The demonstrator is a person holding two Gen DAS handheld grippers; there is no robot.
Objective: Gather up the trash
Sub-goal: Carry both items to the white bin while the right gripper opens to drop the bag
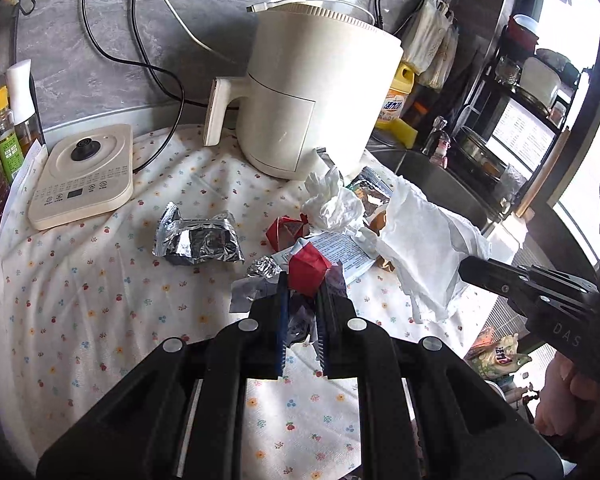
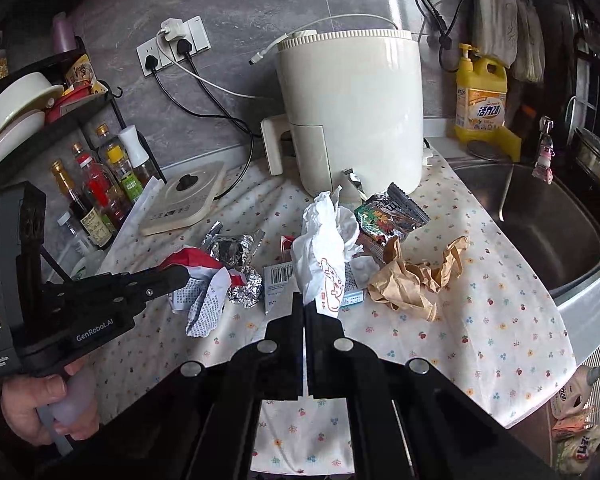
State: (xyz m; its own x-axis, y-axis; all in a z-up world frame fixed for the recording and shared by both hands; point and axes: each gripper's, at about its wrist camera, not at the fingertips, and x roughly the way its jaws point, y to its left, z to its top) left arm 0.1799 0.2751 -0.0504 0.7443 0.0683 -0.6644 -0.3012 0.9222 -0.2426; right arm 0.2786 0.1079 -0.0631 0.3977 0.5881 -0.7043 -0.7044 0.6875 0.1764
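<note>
Floral cloth (image 2: 480,280); right gripper (image 2: 305,306) clamping white wrapper (image 2: 320,256).

Left gripper (image 1: 303,280): matte black, two flat jaws, blue strip on one inner face, round silver screws on linkage arms. Right gripper (image 2: 303,300): same black build. Side bodies printed "GenRobot.AI", "DAS". Bare hand (image 2: 40,408) on pale translucent trigger.

I'm standing at a kitchen counter under a floral cloth (image 2: 480,312) — grey marble-look wall (image 2: 240,12) behind, wall sockets (image 2: 176,46) on it. Steel sink (image 2: 540,216) sitting right, daylight coming through the window (image 1: 580,160).
</note>
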